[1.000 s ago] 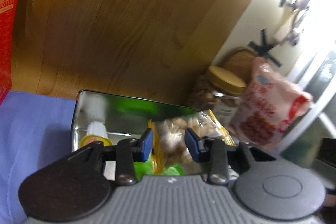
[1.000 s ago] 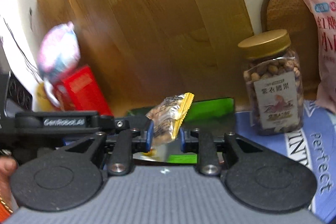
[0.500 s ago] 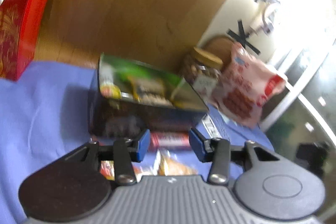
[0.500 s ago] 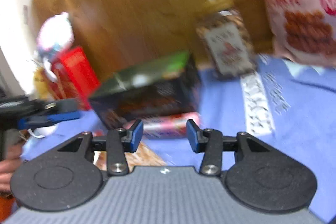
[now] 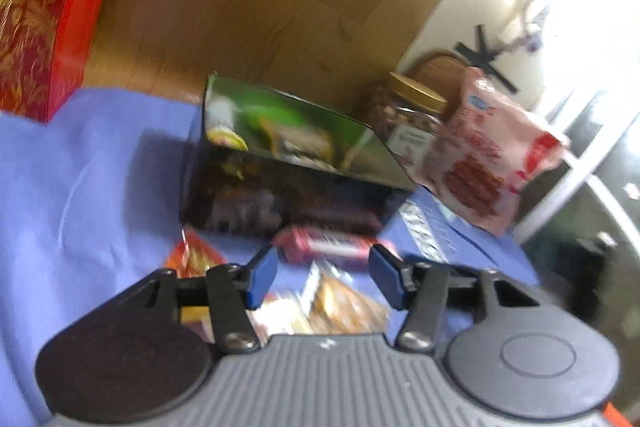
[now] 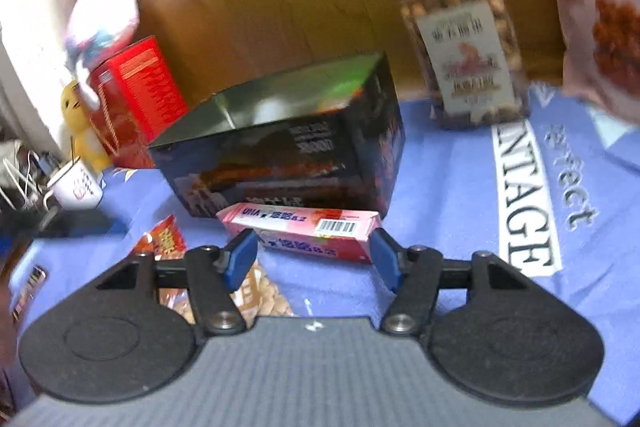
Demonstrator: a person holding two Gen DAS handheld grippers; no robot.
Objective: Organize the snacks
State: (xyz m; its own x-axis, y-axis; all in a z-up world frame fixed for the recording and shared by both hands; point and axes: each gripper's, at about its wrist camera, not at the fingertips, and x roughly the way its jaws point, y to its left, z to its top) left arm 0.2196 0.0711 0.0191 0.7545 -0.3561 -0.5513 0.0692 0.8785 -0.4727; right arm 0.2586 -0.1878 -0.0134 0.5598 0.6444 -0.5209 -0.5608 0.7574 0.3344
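A dark open snack box (image 5: 288, 195) (image 6: 288, 155) with a shiny green-lit inside stands on the blue cloth (image 5: 100, 179). Several small packets lie inside it, blurred. A pink carton (image 5: 324, 247) (image 6: 300, 227) lies flat in front of the box. Loose packets, one orange-red (image 5: 192, 255) (image 6: 168, 239) and one golden (image 5: 344, 303) (image 6: 260, 295), lie nearer to me. My left gripper (image 5: 324, 277) hovers over the loose packets, its jaws opening and empty. My right gripper (image 6: 312, 261) has its jaws opening just short of the pink carton, pads off it.
A gold-lidded jar of nuts (image 5: 408, 115) (image 6: 464, 55) and a pink snack bag (image 5: 488, 163) (image 6: 592, 7) stand behind and right of the box. A red carton (image 5: 40, 19) (image 6: 132, 95), a yellow toy (image 6: 80, 123) and a white mug (image 6: 76, 187) are on the left. A wooden panel backs the scene.
The right gripper held a nut packet over the box; it has let go. Both grippers have drawn back and down toward the cloth, and their jaws have spread wider.
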